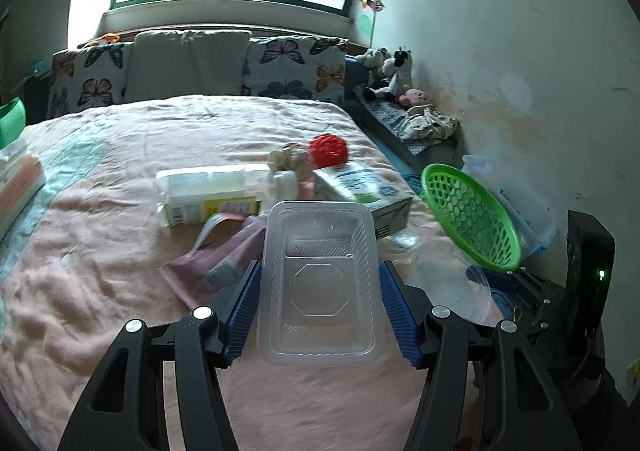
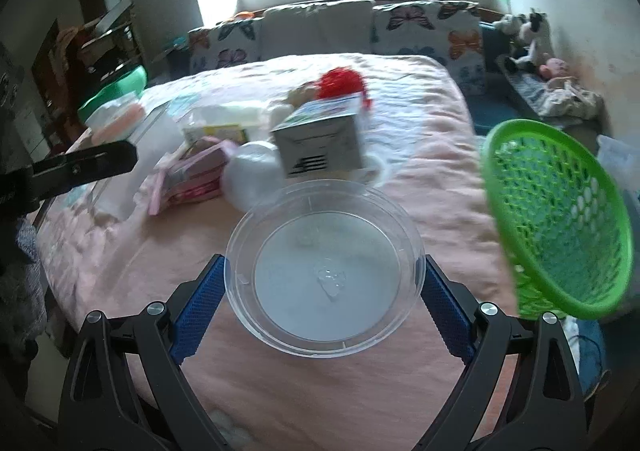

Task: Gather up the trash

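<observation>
My left gripper is shut on a clear rectangular plastic tray, its blue pads pressed on both long sides, above the pink bed. My right gripper is shut on a clear round plastic bowl with droplets inside. A green mesh basket is tilted at the bed's right edge; it also shows in the right wrist view. More trash lies ahead: a carton box, a white wrapped package, a pink pouch, a red mesh ball.
The pink bedspread covers the bed. Butterfly pillows and a window lie behind. Stuffed toys sit on a bench by the right wall. A clear storage box stands behind the basket. The carton box is near the bowl.
</observation>
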Tool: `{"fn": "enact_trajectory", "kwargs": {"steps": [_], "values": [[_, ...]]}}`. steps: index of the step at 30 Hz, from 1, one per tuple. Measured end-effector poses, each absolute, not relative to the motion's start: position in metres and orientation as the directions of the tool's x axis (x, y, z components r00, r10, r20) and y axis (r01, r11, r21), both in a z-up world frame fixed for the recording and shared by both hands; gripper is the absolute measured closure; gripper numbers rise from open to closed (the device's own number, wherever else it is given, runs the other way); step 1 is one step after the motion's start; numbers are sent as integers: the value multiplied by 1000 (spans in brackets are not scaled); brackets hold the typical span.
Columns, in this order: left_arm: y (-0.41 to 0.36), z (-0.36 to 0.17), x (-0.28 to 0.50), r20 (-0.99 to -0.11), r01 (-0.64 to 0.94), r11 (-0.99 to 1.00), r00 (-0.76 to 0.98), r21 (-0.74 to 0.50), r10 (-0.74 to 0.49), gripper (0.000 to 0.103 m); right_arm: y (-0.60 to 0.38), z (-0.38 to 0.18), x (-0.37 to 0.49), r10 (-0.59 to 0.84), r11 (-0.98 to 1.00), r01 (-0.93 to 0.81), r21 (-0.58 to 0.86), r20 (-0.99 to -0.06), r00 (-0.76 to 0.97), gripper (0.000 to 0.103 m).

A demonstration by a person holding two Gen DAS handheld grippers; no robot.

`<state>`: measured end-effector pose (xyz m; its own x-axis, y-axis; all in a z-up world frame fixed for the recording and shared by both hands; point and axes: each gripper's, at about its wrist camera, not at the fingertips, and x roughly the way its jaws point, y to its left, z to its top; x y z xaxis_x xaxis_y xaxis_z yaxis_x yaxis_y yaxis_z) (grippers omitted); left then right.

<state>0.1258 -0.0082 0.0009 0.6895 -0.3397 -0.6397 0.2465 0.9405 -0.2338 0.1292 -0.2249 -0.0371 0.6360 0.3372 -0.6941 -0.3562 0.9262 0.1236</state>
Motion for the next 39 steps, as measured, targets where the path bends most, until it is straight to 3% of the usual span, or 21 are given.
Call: {"fn": "enact_trajectory", "kwargs": {"steps": [23, 39], "values": [[-102, 24, 164, -638, 380, 901, 645, -209, -420, 46, -398, -40, 176, 109, 991, -16, 135, -712, 694, 10], [-147, 26, 188, -661, 432, 886, 618, -166, -426, 46, -425, -67, 213, 138, 982, 7, 188, -749, 648, 9]]}}
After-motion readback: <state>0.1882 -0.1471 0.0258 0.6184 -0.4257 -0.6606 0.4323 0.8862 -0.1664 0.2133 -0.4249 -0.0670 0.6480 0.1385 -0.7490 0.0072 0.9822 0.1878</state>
